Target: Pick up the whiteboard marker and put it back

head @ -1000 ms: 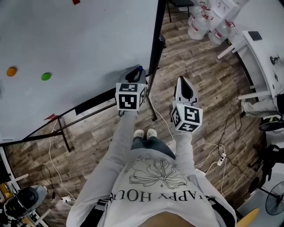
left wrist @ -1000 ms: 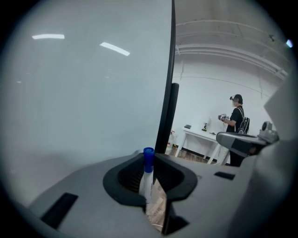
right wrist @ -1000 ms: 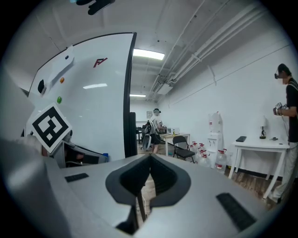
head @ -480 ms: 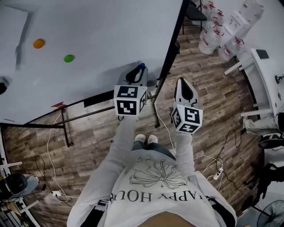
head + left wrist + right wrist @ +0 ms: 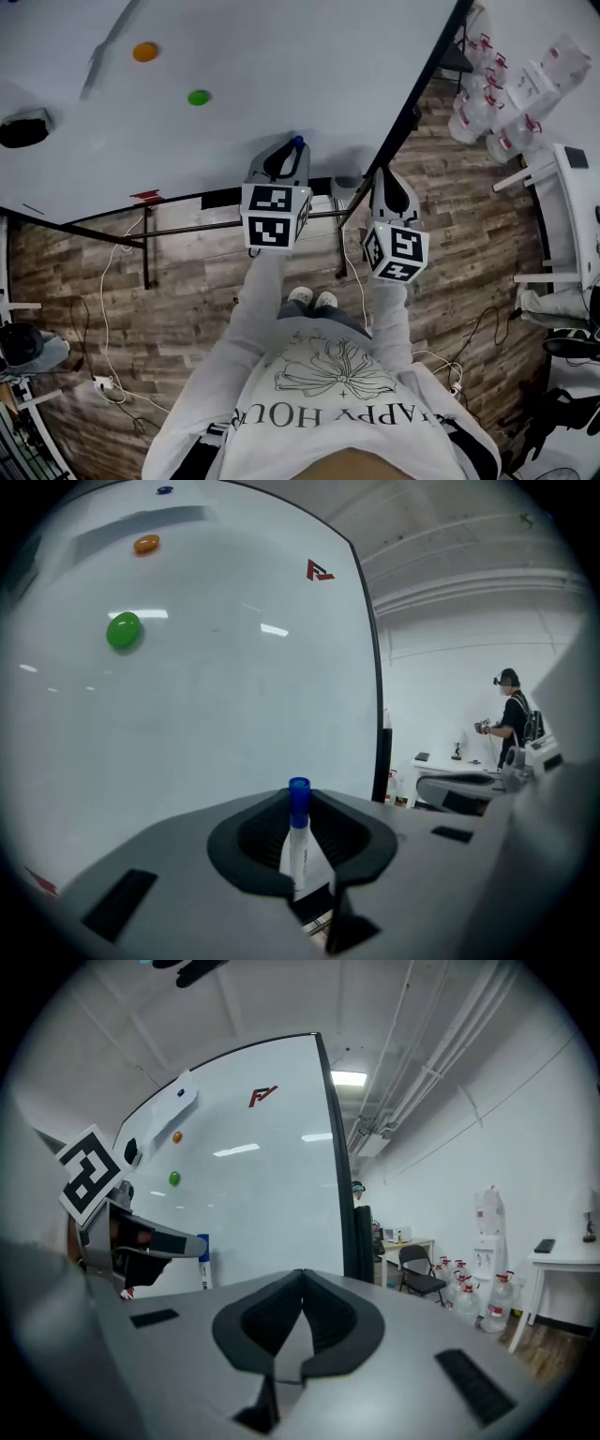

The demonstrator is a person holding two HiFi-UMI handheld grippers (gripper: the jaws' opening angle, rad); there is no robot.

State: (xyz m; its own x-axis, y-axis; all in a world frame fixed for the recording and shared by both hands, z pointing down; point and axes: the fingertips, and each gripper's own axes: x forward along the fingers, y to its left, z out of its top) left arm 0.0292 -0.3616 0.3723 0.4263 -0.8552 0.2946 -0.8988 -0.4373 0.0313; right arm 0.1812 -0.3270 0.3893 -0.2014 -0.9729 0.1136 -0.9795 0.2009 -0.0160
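Glossy white whiteboard [image 5: 281, 84], black-framed, above a wood-plank floor [image 5: 187, 300]. Left gripper [image 5: 302, 850] clamps the blue-capped, cylindrical whiteboard marker [image 5: 298, 808] upright; right gripper [image 5: 302, 1288] jaws together, empty.

A: Which lettering is legible?
B: On the white shirt [image 5: 323, 398], fragments "HOU" and "APPY", beneath a flower drawing.
A: And elsewhere?
B: On the whiteboard [image 5: 234, 667], a red logo [image 5: 320, 570]; its characters cannot be read.
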